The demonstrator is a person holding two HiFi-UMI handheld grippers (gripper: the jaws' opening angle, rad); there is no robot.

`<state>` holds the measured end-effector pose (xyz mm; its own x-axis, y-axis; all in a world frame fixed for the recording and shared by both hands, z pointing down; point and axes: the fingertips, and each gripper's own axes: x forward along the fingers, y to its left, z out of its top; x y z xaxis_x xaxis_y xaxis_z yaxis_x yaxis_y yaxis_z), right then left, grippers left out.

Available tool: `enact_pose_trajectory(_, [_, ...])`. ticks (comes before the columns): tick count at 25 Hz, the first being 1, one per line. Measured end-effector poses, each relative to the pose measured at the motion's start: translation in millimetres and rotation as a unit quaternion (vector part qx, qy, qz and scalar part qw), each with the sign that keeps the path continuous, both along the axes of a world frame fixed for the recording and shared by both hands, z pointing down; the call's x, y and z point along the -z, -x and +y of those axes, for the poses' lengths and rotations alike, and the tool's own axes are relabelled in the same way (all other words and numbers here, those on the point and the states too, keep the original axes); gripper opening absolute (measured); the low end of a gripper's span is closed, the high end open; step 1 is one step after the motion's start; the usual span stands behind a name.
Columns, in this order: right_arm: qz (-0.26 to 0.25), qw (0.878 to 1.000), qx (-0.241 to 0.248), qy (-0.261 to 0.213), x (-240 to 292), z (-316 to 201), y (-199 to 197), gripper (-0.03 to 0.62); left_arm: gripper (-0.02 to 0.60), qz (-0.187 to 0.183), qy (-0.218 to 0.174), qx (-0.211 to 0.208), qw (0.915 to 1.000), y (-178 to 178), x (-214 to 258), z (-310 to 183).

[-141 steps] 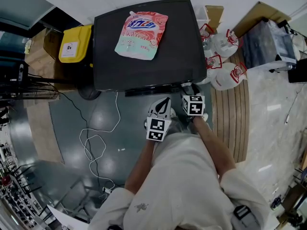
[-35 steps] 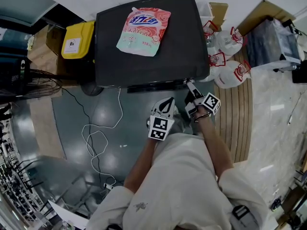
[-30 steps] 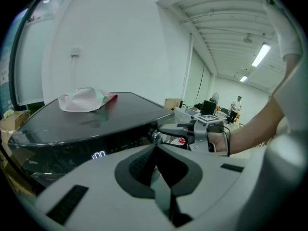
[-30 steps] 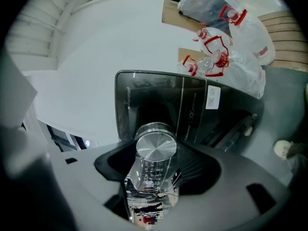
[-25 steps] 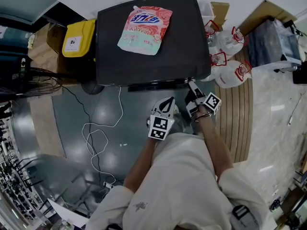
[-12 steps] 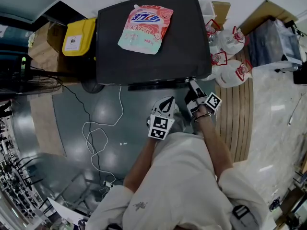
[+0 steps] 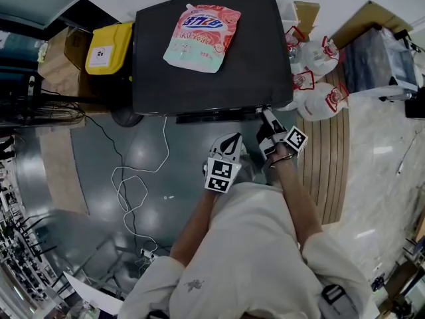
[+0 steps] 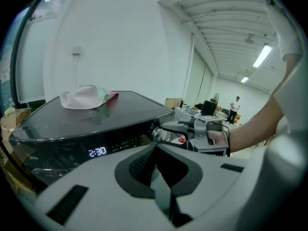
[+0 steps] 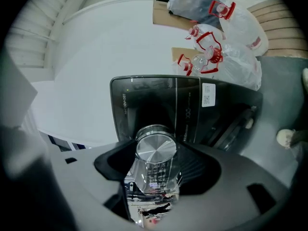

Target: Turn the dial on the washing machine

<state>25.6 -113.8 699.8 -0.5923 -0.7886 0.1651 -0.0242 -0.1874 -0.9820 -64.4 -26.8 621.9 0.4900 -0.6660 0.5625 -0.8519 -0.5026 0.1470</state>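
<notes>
A black washing machine (image 7: 219,78) stands in front of me, with its control panel along the near edge. My right gripper (image 7: 264,116) reaches level to the panel's right end. In the right gripper view the silver dial (image 9: 155,146) sits between the dark pads (image 9: 118,165) of the right gripper (image 9: 156,154). Both pads touch its sides, and the jaws have just eased open slightly. My left gripper (image 7: 230,142) hangs shut and empty just left of it, short of the panel. The left gripper view shows its jaws (image 8: 158,150) together, the dial (image 8: 155,133) and the display (image 8: 97,151) reading 2:30.
A pink detergent pouch (image 7: 202,37) lies on the machine's lid. A yellow box (image 7: 106,48) stands to the left. Tied plastic bags (image 7: 319,98) sit at the right by a wooden slatted platform (image 7: 327,158). A white cable (image 7: 133,191) trails over the floor.
Since the oldest frame the right gripper has rolled at the dial, its marker cube tipping to the right. Over the last second nothing visibly moves. The left gripper stays put.
</notes>
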Motion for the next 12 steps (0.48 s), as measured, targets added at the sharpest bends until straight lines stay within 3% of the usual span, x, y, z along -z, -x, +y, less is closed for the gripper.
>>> enact_pose_trajectory(12, [0.112,0.990,0.080,-0.033,0.7,9.0,2.0,0.293,0.014,0.014,-0.004,0.016,0.9998,-0.9,-1.6,-1.5])
